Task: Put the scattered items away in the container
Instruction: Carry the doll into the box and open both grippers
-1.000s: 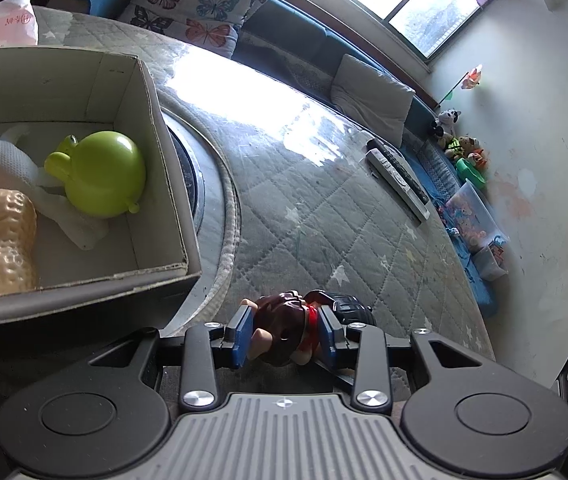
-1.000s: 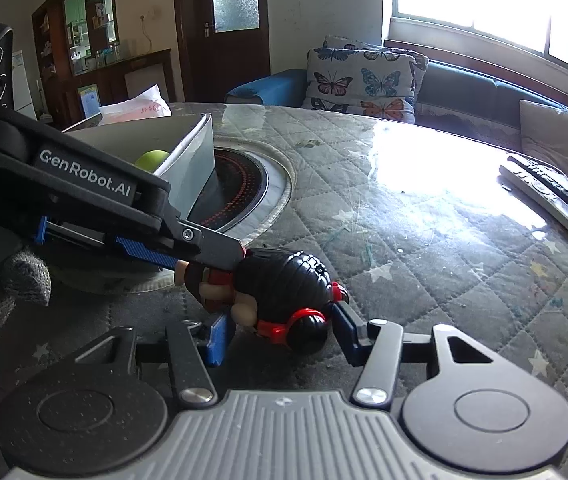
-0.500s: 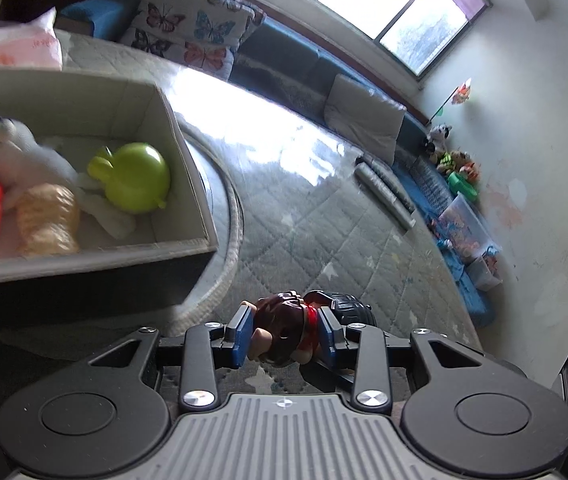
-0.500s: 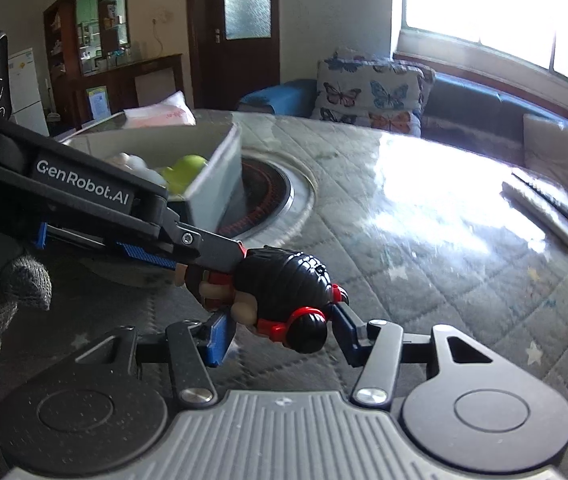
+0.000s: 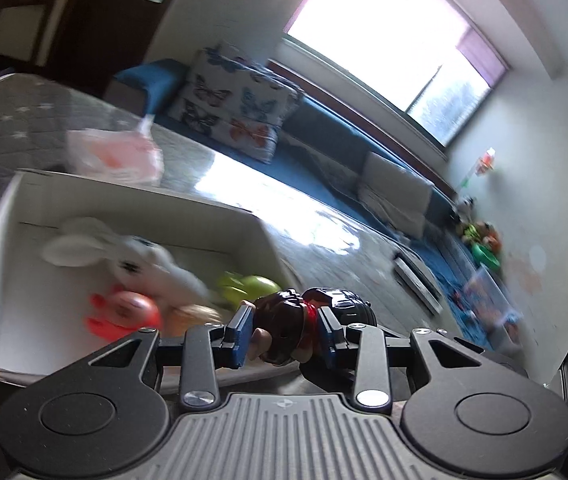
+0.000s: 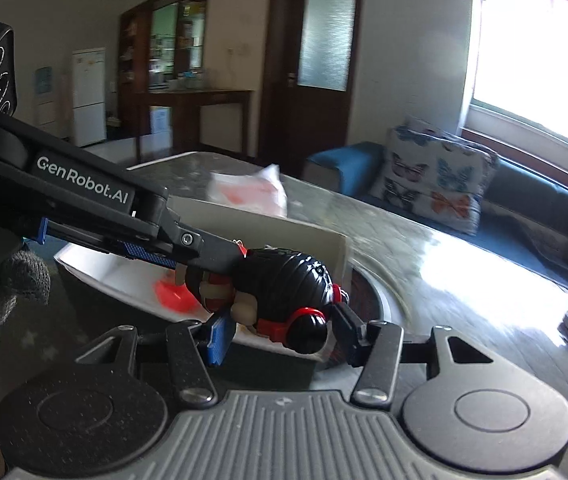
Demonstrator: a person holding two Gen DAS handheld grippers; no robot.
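Both tools grip one toy figure point(image 6: 284, 296): the left tool point(image 5: 284, 334) is clamped across its brown-and-red end, the right tool point(image 6: 279, 330) across its black ribbed body, coming in crosswise. The figure hangs above the bench point(image 5: 324, 236), at the near edge of the white container point(image 5: 239, 220), whose toys lie at 10 o'clock.

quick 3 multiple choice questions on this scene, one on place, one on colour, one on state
1. Where is the white rabbit?
A in the box
B on the sofa
C on the floor

2. What colour is the toy nearest the box's front wall?
A blue
B orange-red
C purple

3. How is the dark toy figure held?
A lying on the table
B by one pair of tongs
C by both left tongs and right tongs

Answers: A, it lies inside the box walls; B, the crab-like toy is orange-red; C, both clamp it.
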